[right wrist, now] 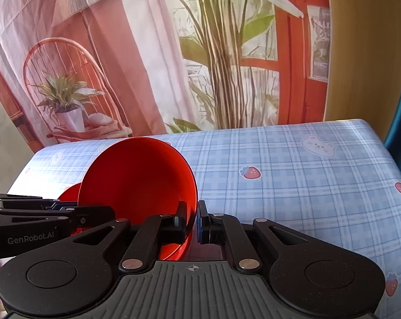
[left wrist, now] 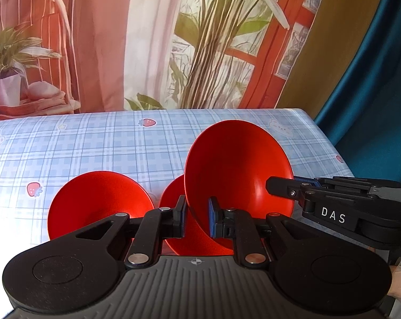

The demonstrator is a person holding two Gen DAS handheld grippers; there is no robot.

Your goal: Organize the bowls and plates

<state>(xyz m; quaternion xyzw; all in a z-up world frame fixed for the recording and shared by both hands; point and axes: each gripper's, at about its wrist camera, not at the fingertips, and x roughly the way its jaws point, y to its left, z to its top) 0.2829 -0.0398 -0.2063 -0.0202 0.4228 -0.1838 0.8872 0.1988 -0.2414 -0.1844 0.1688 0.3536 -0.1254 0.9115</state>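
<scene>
Only left wrist view shows a second bowl (left wrist: 94, 204) on tablecloth (left wrist: 94, 143).

Both wrist cameras sit low and close at the tabletop's (left wrist: 94, 143) near edge, facing its far edge; both share the tilted red bowl (left wrist: 235, 164).

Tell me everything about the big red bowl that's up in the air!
The lifted red bowl is plain, smooth and matte, probably plastic, with a wide flaring rim and nothing inside. It is tipped steeply on its side, opening facing the cameras, above the checked tablecloth. The left gripper pinches its rim on one side and the right gripper pinches the other. Two more red bowls sit below and behind it.
</scene>
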